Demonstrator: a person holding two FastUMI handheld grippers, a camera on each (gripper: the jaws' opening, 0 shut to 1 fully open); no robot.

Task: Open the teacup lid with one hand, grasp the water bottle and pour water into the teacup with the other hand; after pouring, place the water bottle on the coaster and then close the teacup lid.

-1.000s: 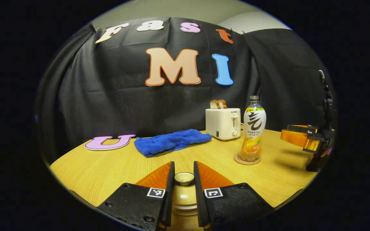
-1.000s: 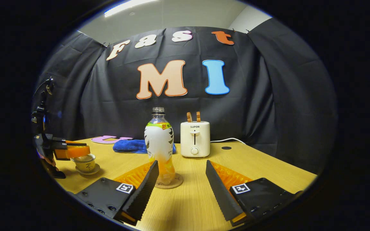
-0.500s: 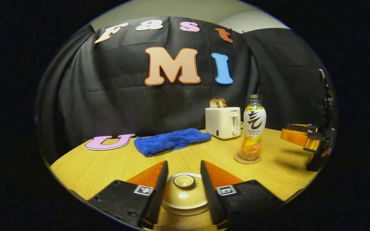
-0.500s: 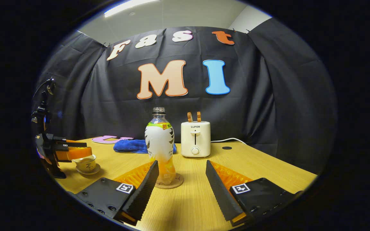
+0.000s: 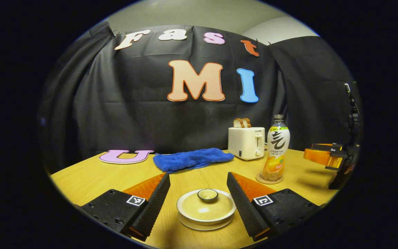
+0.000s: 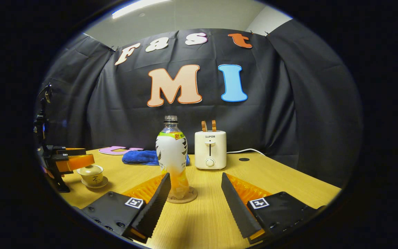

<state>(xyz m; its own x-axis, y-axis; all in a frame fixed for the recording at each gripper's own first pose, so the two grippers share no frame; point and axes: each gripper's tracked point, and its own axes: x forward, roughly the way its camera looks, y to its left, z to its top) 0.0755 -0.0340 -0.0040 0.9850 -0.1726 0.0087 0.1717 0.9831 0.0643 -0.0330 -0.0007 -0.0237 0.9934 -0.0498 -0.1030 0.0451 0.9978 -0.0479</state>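
A wooden table (image 5: pixel 88 176) is seen before a black cloth wall (image 5: pixel 123 114), with a pale ceiling above. On the table, beyond the left claw (image 5: pixel 198 180), a blue towel (image 5: pixel 192 159) and a toaster (image 5: pixel 246 142) with bread are placed. The bottle (image 5: pixel 276 152) is standing on the coaster (image 5: pixel 269 179), ahead and to the right of this claw. The teacup (image 5: pixel 206 207), with its lid (image 5: pixel 206 204) on, is seen between the wide-open fingers, untouched.

The right claw (image 6: pixel 195 180) is also wide open and empty; the bottle (image 6: pixel 173 157) is just ahead of its left finger.

Compared with one second ago, the left claw is released from the lid knob and drawn back.
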